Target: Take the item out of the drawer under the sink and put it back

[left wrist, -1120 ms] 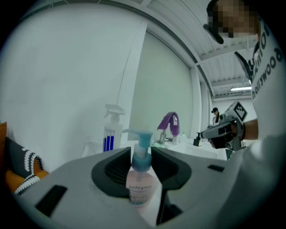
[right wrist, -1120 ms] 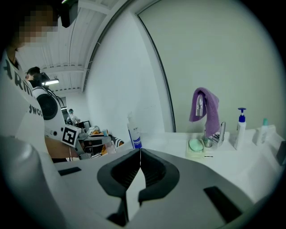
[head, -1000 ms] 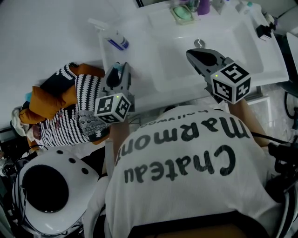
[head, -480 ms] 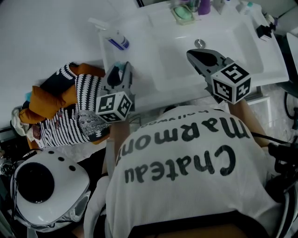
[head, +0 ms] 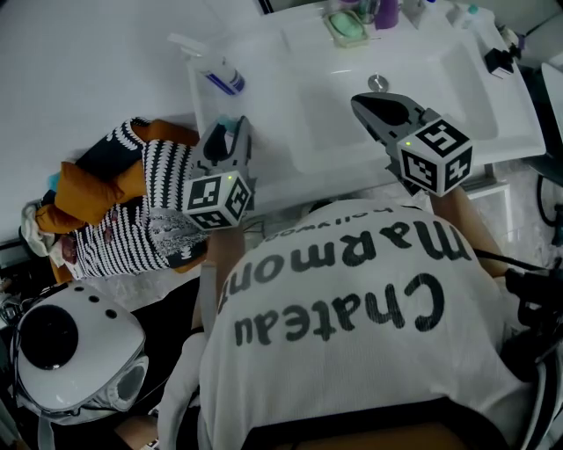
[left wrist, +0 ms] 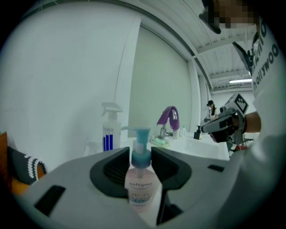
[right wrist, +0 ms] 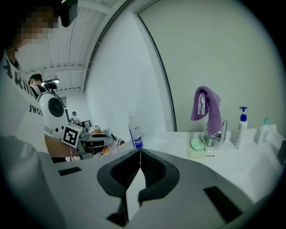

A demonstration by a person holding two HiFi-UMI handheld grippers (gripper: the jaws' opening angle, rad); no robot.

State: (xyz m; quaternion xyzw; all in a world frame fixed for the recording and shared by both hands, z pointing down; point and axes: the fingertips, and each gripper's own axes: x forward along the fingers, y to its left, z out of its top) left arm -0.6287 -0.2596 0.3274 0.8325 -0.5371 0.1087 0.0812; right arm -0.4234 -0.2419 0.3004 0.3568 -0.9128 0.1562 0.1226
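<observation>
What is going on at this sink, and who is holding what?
A person stands at a white sink counter with a handheld gripper in each hand. The left gripper is closed on the neck of a pump bottle with a teal top, near the counter's left end. The right gripper is shut and empty, held over the basin. A spray bottle lies on the counter beyond the left gripper. The drawer under the sink is not in view.

Bathroom: white sink (head: 327,95), soap dish (head: 343,26), towel-draped faucet (right wrist: 202,103).
</observation>
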